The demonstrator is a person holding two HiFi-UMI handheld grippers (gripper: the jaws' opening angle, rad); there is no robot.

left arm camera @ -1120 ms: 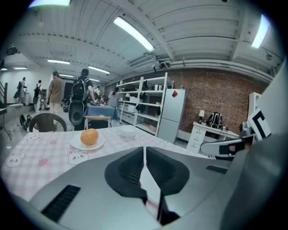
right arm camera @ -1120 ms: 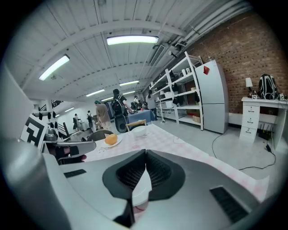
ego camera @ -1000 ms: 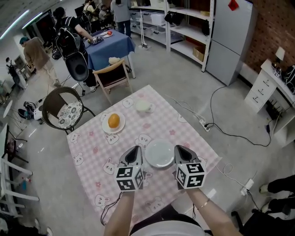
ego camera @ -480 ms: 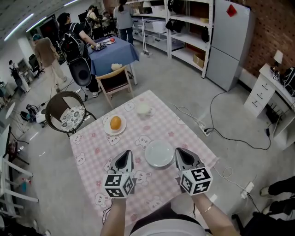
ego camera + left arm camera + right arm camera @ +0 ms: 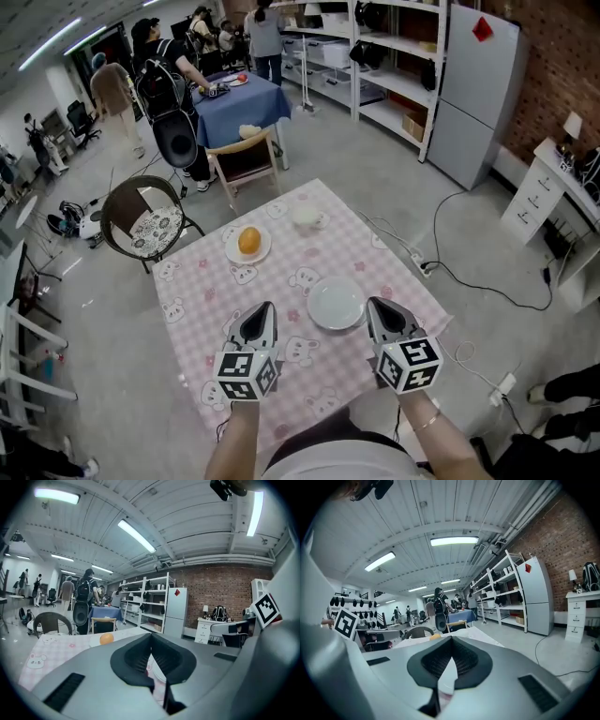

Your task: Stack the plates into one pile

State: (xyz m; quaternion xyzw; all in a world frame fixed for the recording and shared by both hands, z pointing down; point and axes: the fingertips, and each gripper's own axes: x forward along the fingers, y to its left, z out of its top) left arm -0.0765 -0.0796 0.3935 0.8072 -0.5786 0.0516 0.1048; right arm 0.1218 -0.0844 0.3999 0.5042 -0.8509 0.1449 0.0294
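Both claws have come back toward the person and a bit up since a second ago. Back then they sat right at the two sides of the empty white plate (image 5: 336,304). Now that plate lies a little ahead of them, in the gap between the two, and nothing touches it.

The left claw (image 5: 258,317) is closed tight with nothing in it. The right claw (image 5: 384,315) is closed tight too, and empty.

Farther ahead of the left claw is a second plate (image 5: 232,253) with an orange (image 5: 248,240) on it. Past that, well ahead of both claws, is a small white dish (image 5: 306,217) (too far off to tell if it is a bowl or a cup). So the plates are apart on the tabletop (image 5: 197,300), not in a pile.

There are no words to read anywhere. Each claw has a cube with black and white square patterns, one on the left (image 5: 247,373) and one on the right (image 5: 409,364). The pink checked cloth has little bunny pictures. The grey fridge (image 5: 473,94) has a red mark (image 5: 482,28) up high, but its writing is too small to make out.

The person's arms are cut off at the bottom edge. In each gripper view the claw's own grey body hides most of the tabletop, and only a thin slice of white and pink shows through the slit under the shut tips.
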